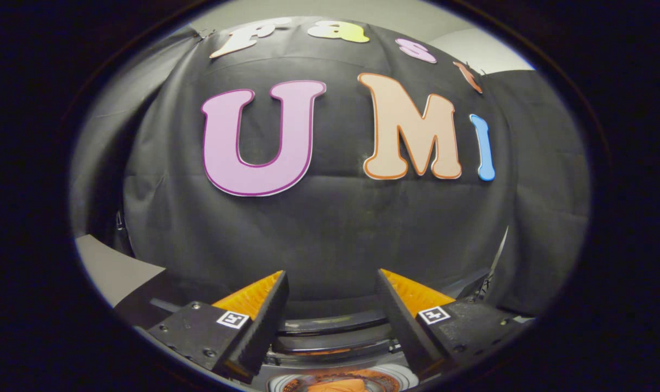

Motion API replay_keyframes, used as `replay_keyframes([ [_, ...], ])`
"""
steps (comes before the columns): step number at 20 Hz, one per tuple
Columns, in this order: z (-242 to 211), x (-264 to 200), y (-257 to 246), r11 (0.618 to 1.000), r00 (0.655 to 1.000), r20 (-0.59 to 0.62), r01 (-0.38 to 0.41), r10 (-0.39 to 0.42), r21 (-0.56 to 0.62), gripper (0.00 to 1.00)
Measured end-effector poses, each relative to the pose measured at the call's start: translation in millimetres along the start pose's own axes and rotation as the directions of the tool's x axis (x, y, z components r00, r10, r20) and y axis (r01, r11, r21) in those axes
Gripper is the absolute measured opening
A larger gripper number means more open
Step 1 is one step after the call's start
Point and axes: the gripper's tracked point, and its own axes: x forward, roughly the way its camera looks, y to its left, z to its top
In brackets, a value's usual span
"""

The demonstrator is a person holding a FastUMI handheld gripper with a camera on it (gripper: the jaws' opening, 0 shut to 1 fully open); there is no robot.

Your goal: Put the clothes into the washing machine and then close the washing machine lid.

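While the jaws (332, 305) stand wide apart and hold nothing, orange clothes (341, 385) seem to lie in the washing machine (335, 340), whose lid looks unclosed.

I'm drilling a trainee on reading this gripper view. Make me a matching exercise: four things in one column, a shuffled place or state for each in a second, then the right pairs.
Things
1. tongs
2. orange garment
3. washing machine rim
4. black cloth

Places or states
A. hangs upright beyond the fingers
B. lies inside the pale ring
C. open, nothing held between the fingers
D. pale ring low between the fingers, around the garment

Pairs: 1-C, 2-B, 3-D, 4-A
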Motion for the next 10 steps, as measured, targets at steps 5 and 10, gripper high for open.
replay_keyframes([
  [5,-0.2,-0.5,-0.2,1.000,1.000,0.006,0.004,-0.004,0.000,0.97],
  [10,0.7,-1.1,-0.6,1.000,1.000,0.007,0.002,-0.002,-0.002,0.97],
])
